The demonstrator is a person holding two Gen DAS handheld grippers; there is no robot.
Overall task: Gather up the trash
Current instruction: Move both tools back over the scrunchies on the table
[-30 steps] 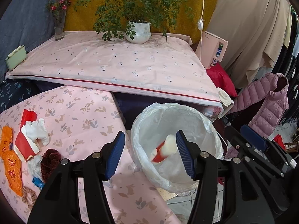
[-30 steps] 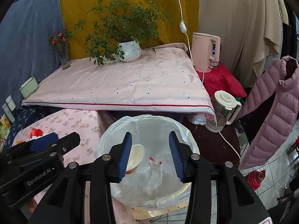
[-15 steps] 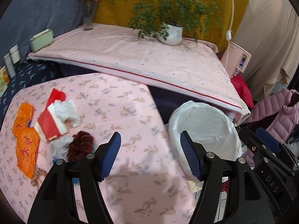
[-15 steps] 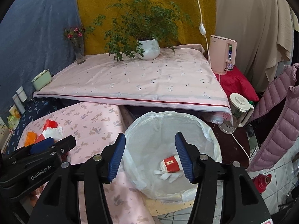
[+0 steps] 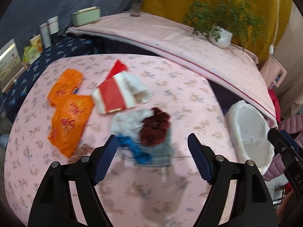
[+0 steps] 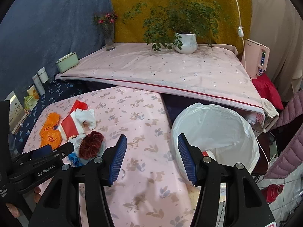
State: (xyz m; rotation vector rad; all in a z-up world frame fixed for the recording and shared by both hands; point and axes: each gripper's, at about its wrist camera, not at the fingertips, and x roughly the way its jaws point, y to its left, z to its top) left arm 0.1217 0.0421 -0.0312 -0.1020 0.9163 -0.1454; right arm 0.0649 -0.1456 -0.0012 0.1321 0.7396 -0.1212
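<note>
Trash lies on the pink floral table (image 5: 170, 87): an orange wrapper (image 5: 68, 106), a red-and-white carton (image 5: 113, 96), a white tissue (image 5: 140, 87), a dark red scrunchie (image 5: 154, 128), clear plastic (image 5: 125, 123), a blue scrap (image 5: 136, 149) and a grey cloth piece (image 5: 161, 151). My left gripper (image 5: 152, 157) is open and empty just in front of the blue scrap. My right gripper (image 6: 151, 155) is open and empty over the table's right edge, beside the white-lined bin (image 6: 215, 128). A red-and-white cup (image 6: 208, 154) shows inside the bin.
A raised pink bed (image 6: 161, 70) behind holds a potted plant (image 6: 185, 41) and a vase (image 6: 108, 37). A pink kettle (image 6: 255, 58), a blender jug (image 6: 269, 117) and a purple jacket (image 6: 287, 143) stand right. Tins (image 6: 39, 81) line the left.
Both grippers have swung left from over the bin toward the table. The left one now faces the trash pile. The cup dropped into the bin.
</note>
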